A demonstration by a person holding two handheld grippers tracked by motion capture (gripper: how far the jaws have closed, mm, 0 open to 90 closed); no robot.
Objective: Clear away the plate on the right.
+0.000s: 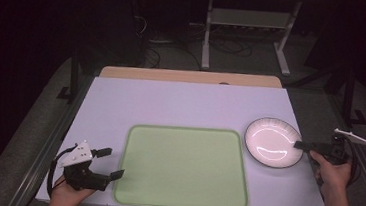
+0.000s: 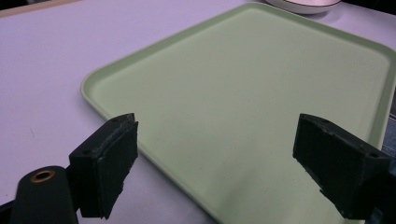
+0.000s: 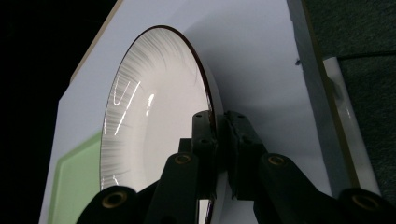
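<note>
The right gripper (image 1: pixel 301 146) pinches the near-right rim of the round white ribbed plate (image 1: pixel 270 139), apparently off the table. The flat pale-green tray (image 1: pixel 183 166) lies just to its left. The left gripper (image 1: pixel 110 163) gapes wide and empty at that tray's near-left corner.

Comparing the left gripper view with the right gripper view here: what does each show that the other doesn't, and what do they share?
Left gripper view alone: the left tool with its jaws wide apart over the near corner of the green tray, and the tray's whole inner surface with nothing on it.

Right gripper view alone: the right tool shut on the rim of the white plate, plus the plate's ribbed inside and dark edge line, and the dark floor past the table edge.

Both: the pale table top, part of the tray and part of the plate.
</note>
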